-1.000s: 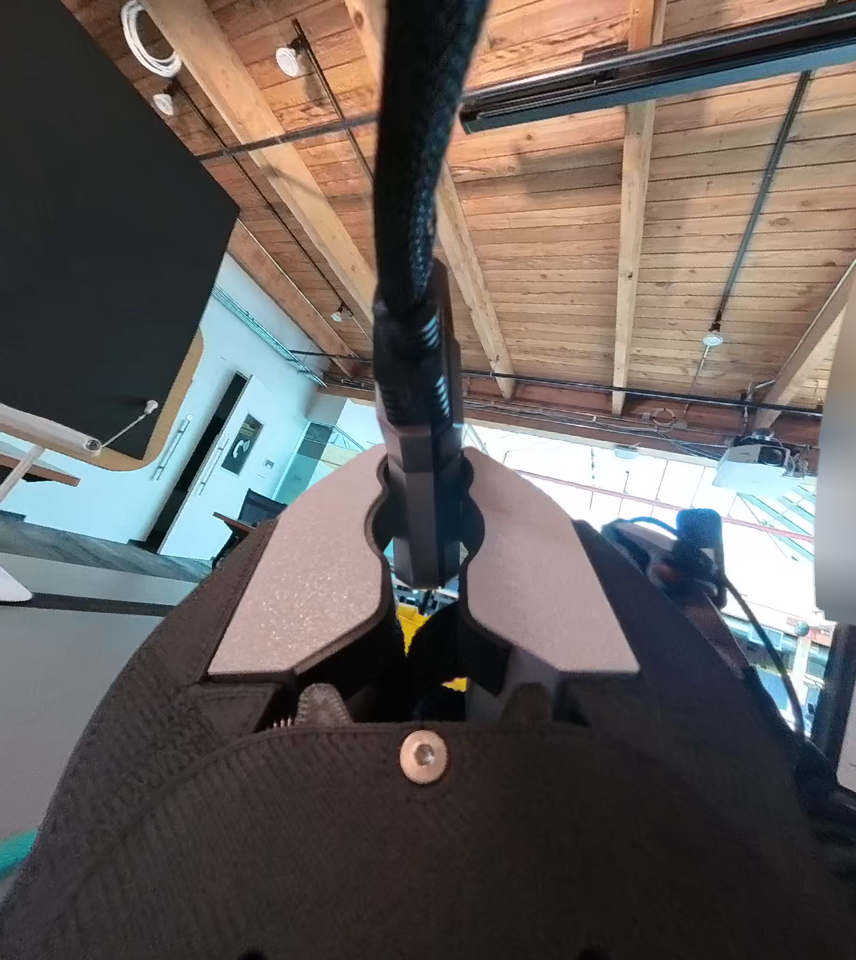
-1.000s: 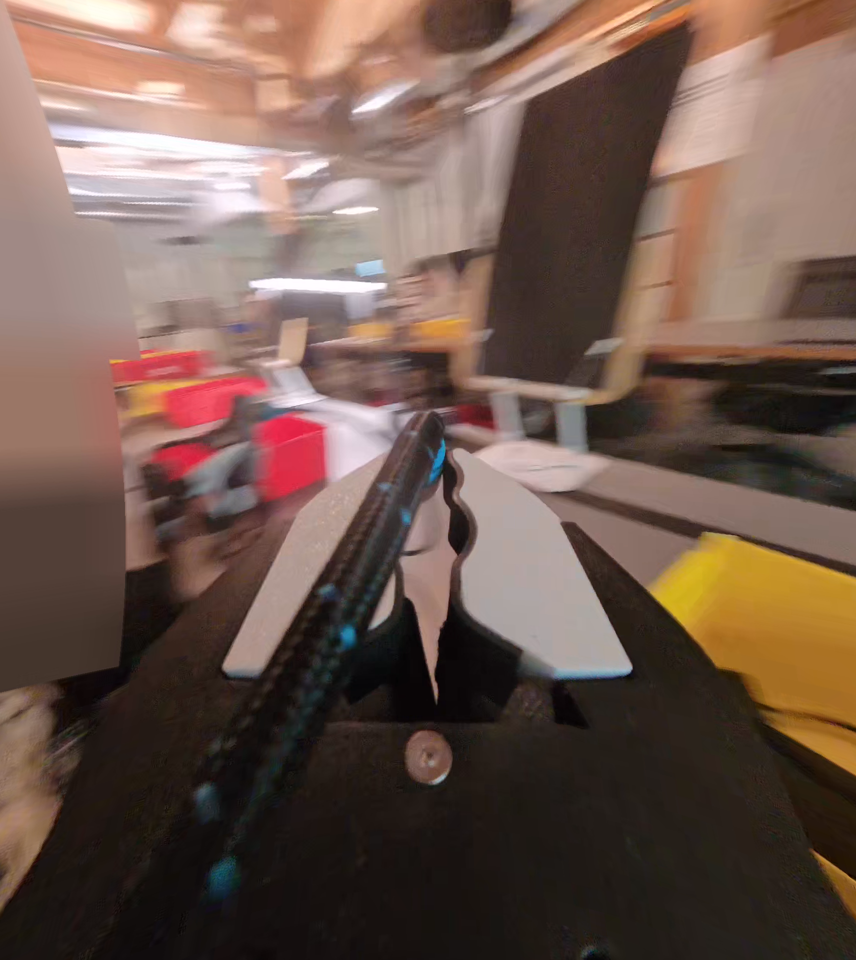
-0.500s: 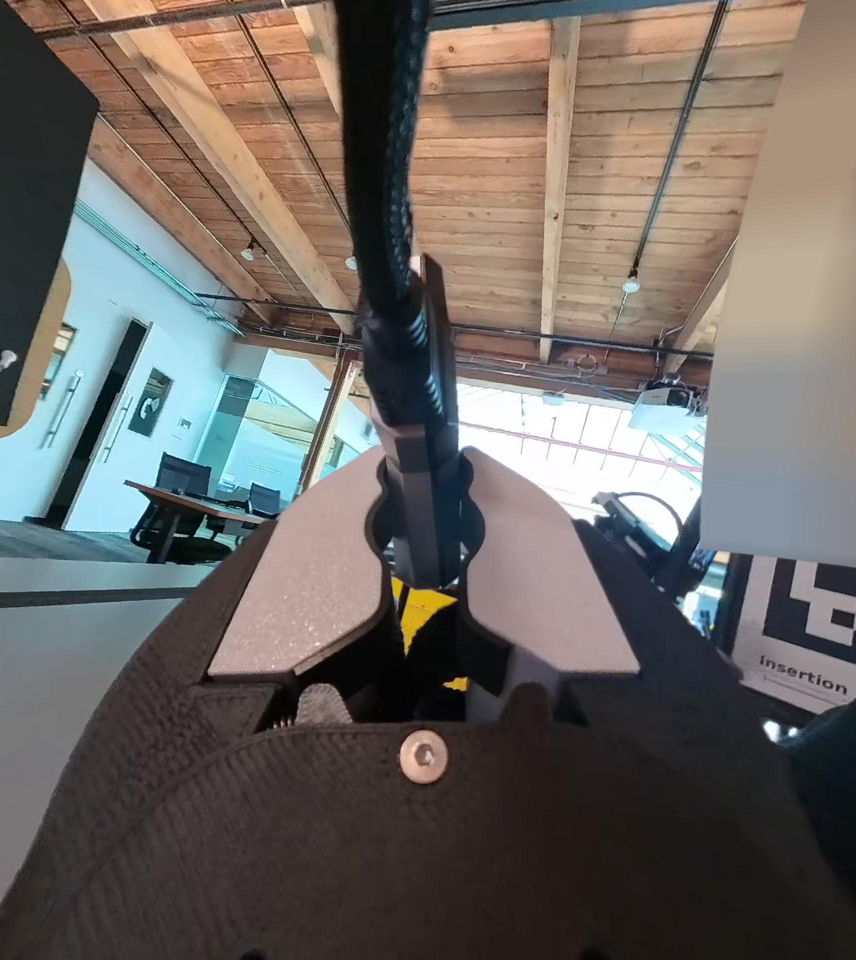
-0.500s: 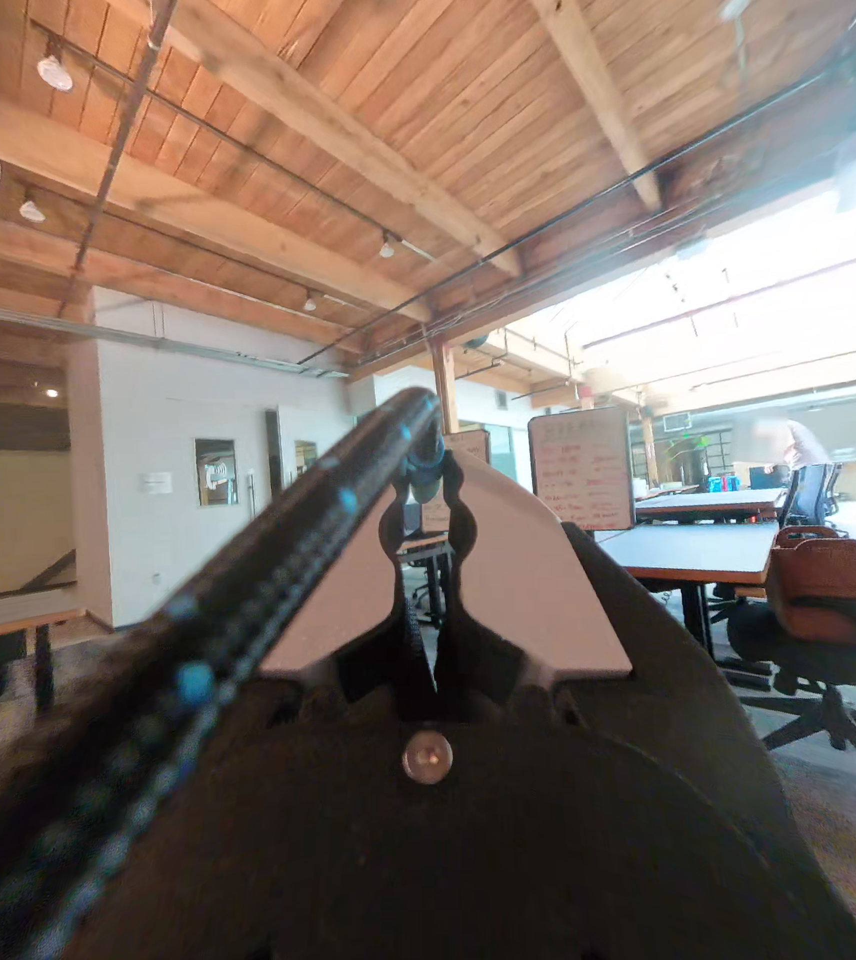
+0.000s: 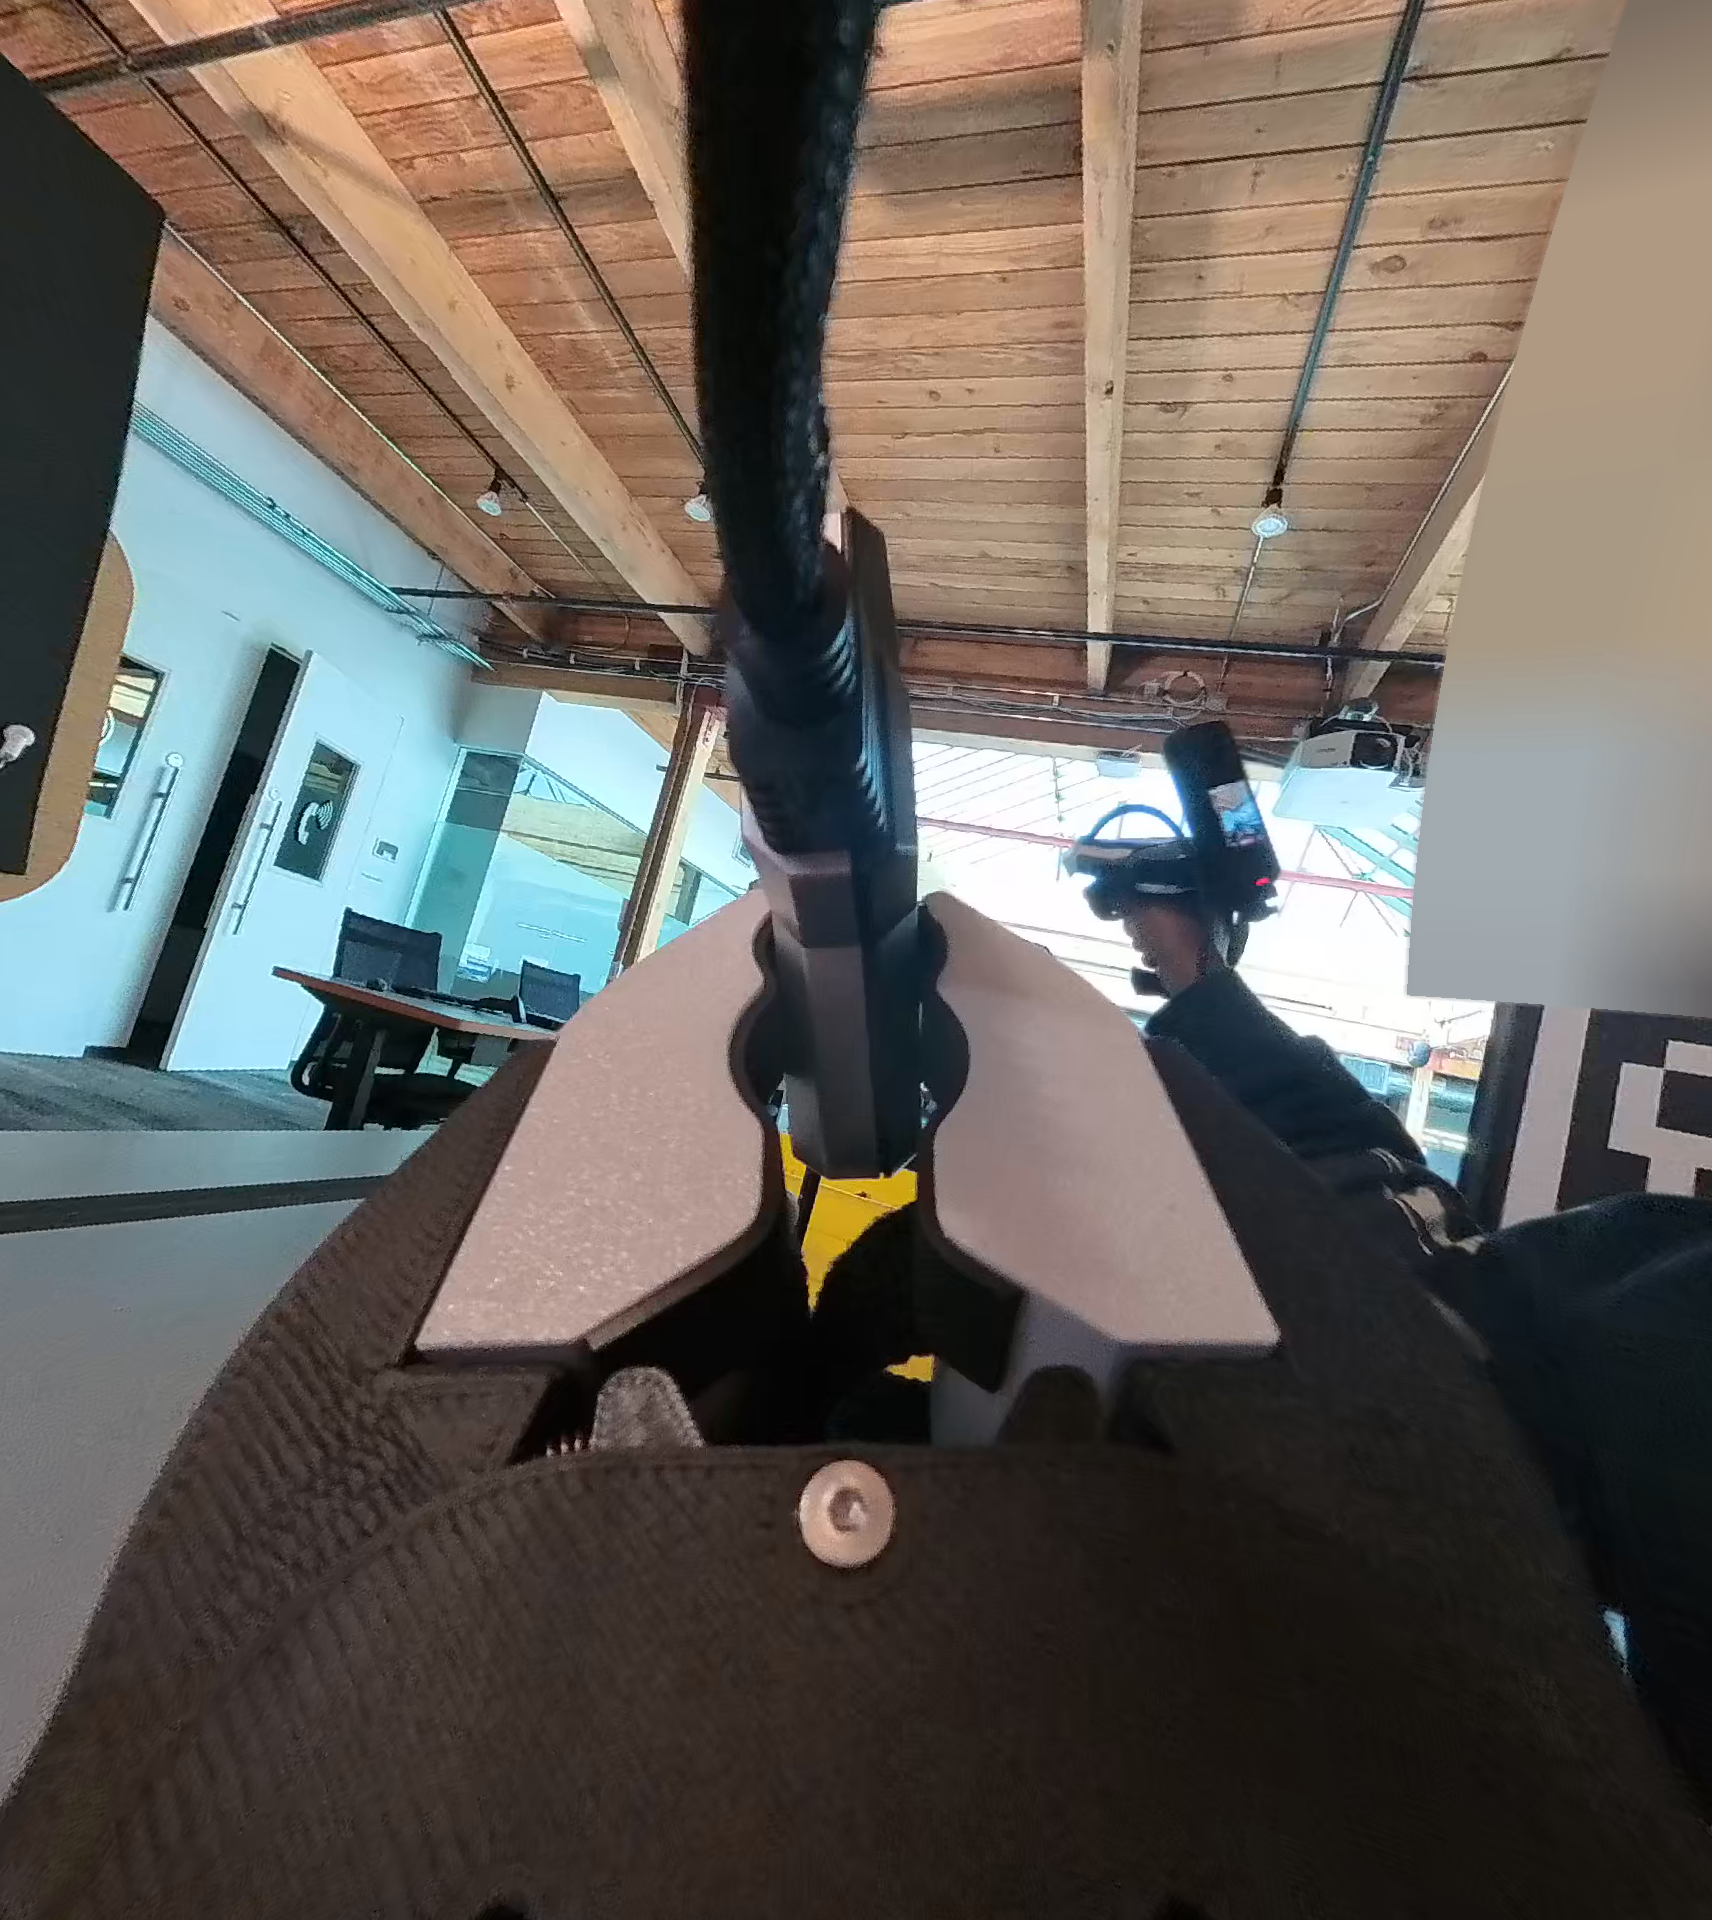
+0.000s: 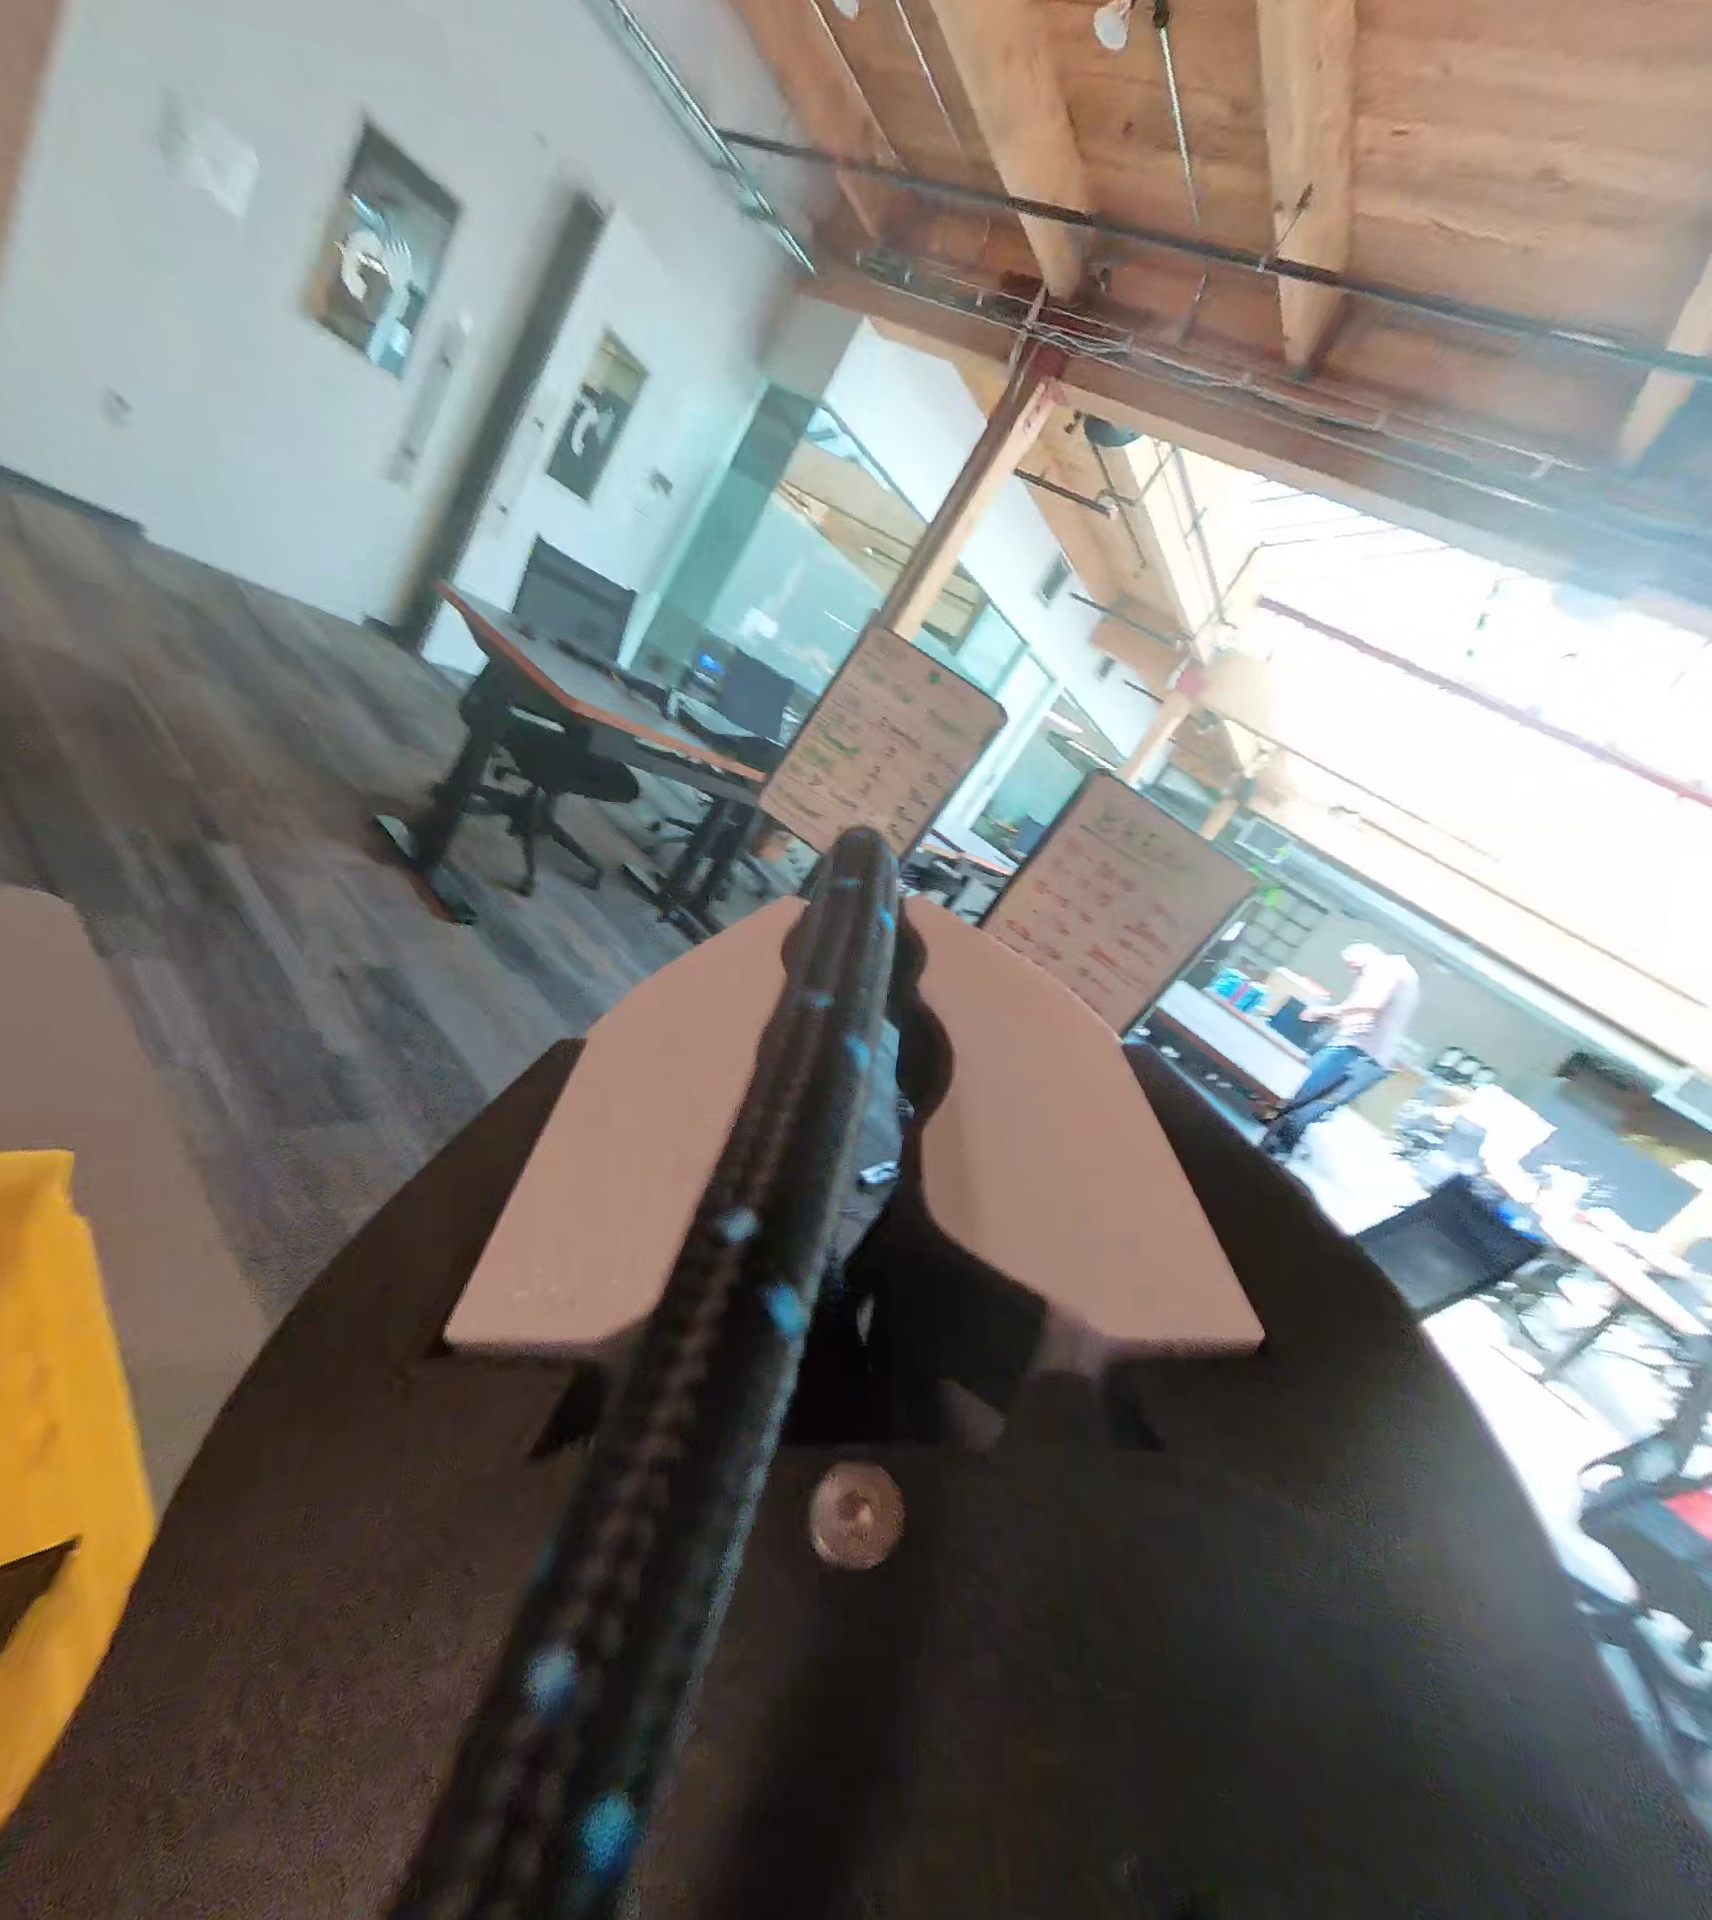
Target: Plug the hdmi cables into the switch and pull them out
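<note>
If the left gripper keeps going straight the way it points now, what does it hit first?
Nothing close, by the look of it. The left gripper, shut on the black HDMI plug, points steeply up at the wooden plank ceiling, which seems far off; depth is unclear.

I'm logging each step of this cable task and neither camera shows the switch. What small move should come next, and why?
Probably tilt both grippers down toward the work surface. The left gripper grips a black HDMI plug pointing at the wooden ceiling; the right gripper is shut on a blue-flecked cable facing the office. No port is in view.
</note>
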